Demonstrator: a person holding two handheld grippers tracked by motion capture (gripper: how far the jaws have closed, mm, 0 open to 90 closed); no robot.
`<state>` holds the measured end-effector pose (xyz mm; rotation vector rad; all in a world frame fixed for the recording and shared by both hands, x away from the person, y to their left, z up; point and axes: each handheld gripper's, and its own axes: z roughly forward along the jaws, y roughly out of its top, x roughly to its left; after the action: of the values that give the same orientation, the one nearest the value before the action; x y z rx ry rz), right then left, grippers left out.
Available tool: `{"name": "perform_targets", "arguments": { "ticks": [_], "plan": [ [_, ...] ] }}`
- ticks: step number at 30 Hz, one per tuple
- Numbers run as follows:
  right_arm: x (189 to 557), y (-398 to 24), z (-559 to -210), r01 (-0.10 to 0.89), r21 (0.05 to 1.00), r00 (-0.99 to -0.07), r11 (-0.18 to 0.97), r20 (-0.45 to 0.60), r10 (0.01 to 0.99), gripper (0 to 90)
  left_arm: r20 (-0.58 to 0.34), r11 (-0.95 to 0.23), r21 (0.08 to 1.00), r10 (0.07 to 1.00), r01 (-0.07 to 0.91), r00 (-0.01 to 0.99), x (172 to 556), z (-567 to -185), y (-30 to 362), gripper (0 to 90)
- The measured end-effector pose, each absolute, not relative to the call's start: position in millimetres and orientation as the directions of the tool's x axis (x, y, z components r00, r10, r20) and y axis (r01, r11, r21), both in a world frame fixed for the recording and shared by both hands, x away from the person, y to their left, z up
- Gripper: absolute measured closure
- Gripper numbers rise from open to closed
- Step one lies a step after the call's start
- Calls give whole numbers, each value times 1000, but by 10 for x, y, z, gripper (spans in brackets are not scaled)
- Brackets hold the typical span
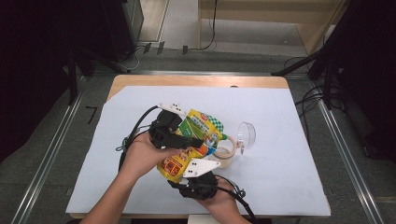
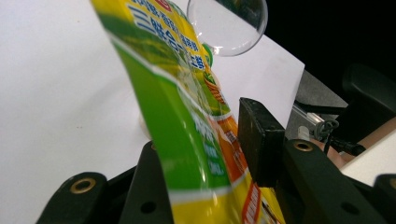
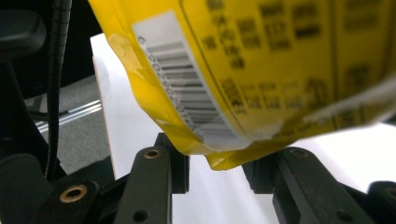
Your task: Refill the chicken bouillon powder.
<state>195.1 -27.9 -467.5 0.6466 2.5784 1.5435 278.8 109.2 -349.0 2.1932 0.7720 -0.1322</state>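
item: glossy yellow-green plastic refill pouch (image 1: 194, 142), mid-table, spout at 2 o'clock over a clear plastic cup (image 1: 245, 134); step: tipping; my left gripper (image 2: 205, 154) jaws spread beside it, my right gripper (image 3: 217, 175) jaws parted under its corner; next: re-pinch, tilt.

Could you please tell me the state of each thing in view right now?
pouch: tilted between the two grippers.
round container: upright, open.
clear lid: off the opening, on edge beside it.
left gripper: open, pouch between its jaws.
right gripper: open, pouch corner between its jaws.
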Motion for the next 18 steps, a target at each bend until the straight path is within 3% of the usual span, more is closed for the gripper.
{"name": "perform_targets", "arguments": {
  "ticks": [3, 12, 18],
  "plan": [
    [1955, -262, -4670, 313, 857, -912, 409, 152, 380, 659, -338, -497, 640, 503, 586, 796, 2798, -3504, 1078, 620],
    [2003, -279, -4635, 342, 857, -907, 385, 194, 375, 655, -348, -495, 621, 520, 608, 780, 2827, -3542, 1041, 590],
    [1998, -267, -4573, 319, 866, -914, 385, 174, 366, 646, -410, -459, 599, 528, 656, 744, 2896, -3554, 995, 596]
  ]
}}
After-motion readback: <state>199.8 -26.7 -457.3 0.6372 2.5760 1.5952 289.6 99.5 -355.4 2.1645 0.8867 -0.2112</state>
